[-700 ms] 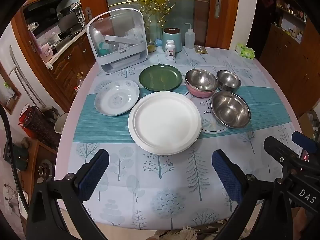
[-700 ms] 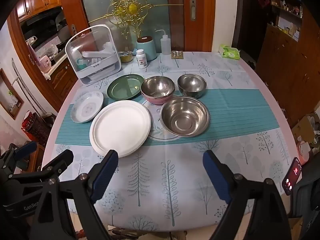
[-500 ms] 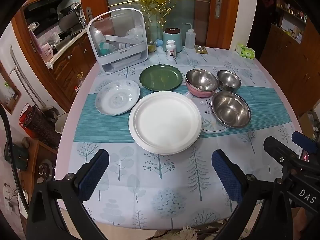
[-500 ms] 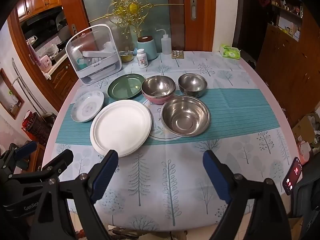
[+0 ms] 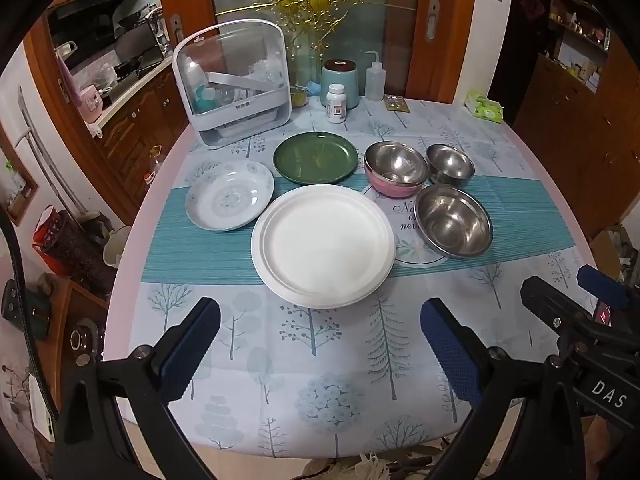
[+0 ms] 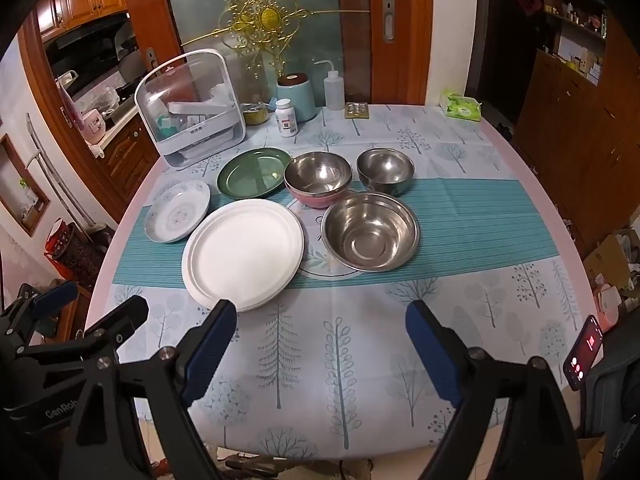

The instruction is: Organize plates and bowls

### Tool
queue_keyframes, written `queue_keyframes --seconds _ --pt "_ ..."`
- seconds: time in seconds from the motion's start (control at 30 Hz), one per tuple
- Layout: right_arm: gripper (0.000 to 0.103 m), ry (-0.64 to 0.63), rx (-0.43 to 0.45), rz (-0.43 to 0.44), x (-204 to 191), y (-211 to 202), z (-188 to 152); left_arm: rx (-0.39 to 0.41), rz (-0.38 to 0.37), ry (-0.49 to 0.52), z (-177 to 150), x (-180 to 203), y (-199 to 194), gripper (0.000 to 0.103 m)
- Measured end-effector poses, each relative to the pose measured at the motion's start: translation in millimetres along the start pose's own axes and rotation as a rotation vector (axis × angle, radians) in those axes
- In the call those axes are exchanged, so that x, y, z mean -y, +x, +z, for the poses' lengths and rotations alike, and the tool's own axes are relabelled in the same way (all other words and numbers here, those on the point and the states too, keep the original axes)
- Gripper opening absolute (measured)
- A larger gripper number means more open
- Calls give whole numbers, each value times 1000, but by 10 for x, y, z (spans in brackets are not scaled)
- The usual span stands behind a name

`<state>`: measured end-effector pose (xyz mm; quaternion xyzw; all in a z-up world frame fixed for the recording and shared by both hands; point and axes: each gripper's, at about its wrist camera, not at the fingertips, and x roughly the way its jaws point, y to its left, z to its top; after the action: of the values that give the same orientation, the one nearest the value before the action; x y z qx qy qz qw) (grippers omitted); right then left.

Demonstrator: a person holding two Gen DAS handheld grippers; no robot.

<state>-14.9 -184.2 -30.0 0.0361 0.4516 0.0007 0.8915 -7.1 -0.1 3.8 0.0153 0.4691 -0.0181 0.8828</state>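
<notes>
A large white plate [image 5: 324,245] [image 6: 244,254] lies mid-table, with a patterned pale plate [image 5: 229,194] [image 6: 177,211] to its left and a green plate [image 5: 315,157] [image 6: 254,171] behind it. To the right stand a pink-sided steel bowl [image 5: 394,168] [image 6: 318,178], a small steel bowl [image 5: 450,163] [image 6: 385,169] and a large steel bowl [image 5: 453,220] [image 6: 371,231]. My left gripper [image 5: 320,322] and right gripper [image 6: 320,320] hover open over the table's near edge, nothing between the blue pads. Each gripper shows at the other view's side.
At the table's back stand a white dish rack [image 5: 234,82] [image 6: 192,108], a teal canister [image 5: 339,82], a pill bottle [image 5: 336,103], a squeeze bottle [image 5: 375,78] and a wipes pack [image 5: 484,107]. A phone [image 6: 583,358] sits at lower right. Wooden cabinets flank the table.
</notes>
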Motion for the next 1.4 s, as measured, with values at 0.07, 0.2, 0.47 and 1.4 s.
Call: queue_keyframes --seconds 0.07,0.2,0.47,1.4 --pt "88 1 1 -1 -2 -41 -5 2 -2 4 3 8 -11 99" --pt "88 1 2 -8 18 -59 -11 -1 -8 9 10 16 -30 99" --pt "88 1 2 -5 17 -71 -25 -28 16 38 0 71 -1 97" --pt "88 -10 14 -16 -34 -79 -3 -18 4 21 -42 8 -18 83"
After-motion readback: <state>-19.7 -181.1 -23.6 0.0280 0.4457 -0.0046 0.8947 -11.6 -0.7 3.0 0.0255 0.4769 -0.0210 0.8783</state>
